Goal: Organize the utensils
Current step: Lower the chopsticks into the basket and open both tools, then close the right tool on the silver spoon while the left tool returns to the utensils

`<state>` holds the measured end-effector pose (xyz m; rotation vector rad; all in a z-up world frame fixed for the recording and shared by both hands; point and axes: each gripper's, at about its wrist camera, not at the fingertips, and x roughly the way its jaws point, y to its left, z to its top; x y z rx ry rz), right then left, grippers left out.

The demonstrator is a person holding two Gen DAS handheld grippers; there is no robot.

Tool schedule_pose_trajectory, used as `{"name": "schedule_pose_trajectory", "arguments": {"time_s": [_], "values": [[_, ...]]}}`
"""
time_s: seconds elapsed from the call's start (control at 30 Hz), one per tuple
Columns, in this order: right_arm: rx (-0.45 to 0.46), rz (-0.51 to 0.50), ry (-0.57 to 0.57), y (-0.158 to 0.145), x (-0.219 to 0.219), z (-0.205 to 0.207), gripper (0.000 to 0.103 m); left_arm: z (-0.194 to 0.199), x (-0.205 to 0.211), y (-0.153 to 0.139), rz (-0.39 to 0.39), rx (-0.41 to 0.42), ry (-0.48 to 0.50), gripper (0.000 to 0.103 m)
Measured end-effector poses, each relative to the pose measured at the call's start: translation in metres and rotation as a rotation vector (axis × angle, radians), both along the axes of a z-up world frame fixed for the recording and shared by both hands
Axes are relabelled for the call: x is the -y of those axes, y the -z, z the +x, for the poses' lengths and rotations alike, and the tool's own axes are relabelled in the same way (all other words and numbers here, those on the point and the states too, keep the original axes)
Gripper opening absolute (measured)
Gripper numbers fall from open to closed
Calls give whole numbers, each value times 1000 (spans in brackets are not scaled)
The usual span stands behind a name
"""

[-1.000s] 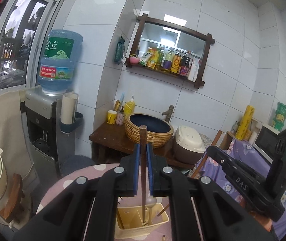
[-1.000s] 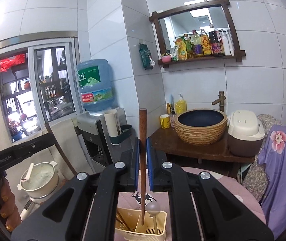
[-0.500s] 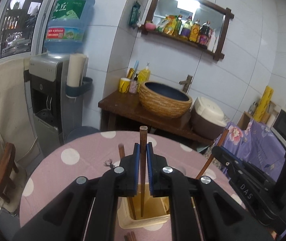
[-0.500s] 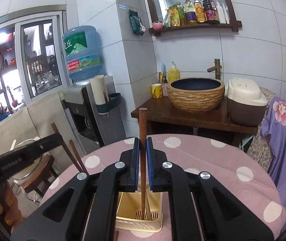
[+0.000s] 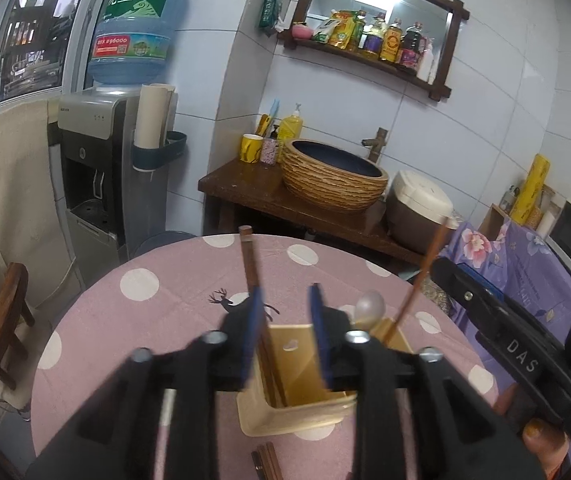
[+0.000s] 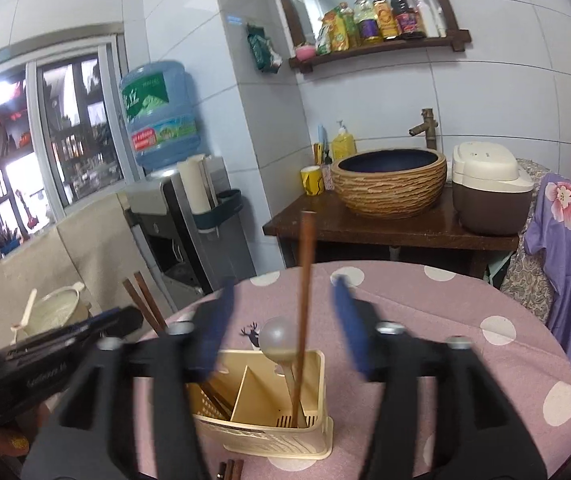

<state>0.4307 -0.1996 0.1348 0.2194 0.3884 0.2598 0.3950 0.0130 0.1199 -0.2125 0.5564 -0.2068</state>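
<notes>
Both the left gripper and right gripper are just spreading their jaws, gripping nothing, each freed chopstick standing in the near yellow caddy on the dotted table.

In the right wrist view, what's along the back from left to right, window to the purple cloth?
Window → water jug → yellow mug → woven basin → rice cooker → purple floral cloth.

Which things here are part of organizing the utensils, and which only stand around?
Job: yellow utensil holder; brown chopsticks; spoon; chopsticks on the table.
Around: water dispenser; basin; rice cooker; bottle shelf.
</notes>
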Motion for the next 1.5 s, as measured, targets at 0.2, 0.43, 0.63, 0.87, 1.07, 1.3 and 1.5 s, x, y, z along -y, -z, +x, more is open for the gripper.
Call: {"name": "schedule_pose_trajectory", "arguments": {"time_s": [0.2, 0.43, 0.63, 0.87, 1.07, 1.3, 1.5], "values": [[5, 0, 8, 0, 8, -25, 61, -41, -16, 4, 5, 37, -76, 71], [-73, -81, 21, 27, 14, -62, 70, -80, -37, 43, 19, -57, -108, 91], [-182, -126, 60, 66, 22, -88, 71, -101, -45, 85, 54, -165, -116, 92], [-293, -158, 37, 117, 20, -117, 71, -121, -50, 125, 35, -258, -135, 92], [-343, -199, -8, 147, 9, -134, 70, -134, -46, 144, 74, -280, -148, 85], [-384, -243, -145, 162, -20, -136, 59, -135, -41, 160, 90, -320, -122, 67], [-411, -364, -266, 174, -60, -134, 50, -138, -43, 162, 83, -328, -116, 67]]}}
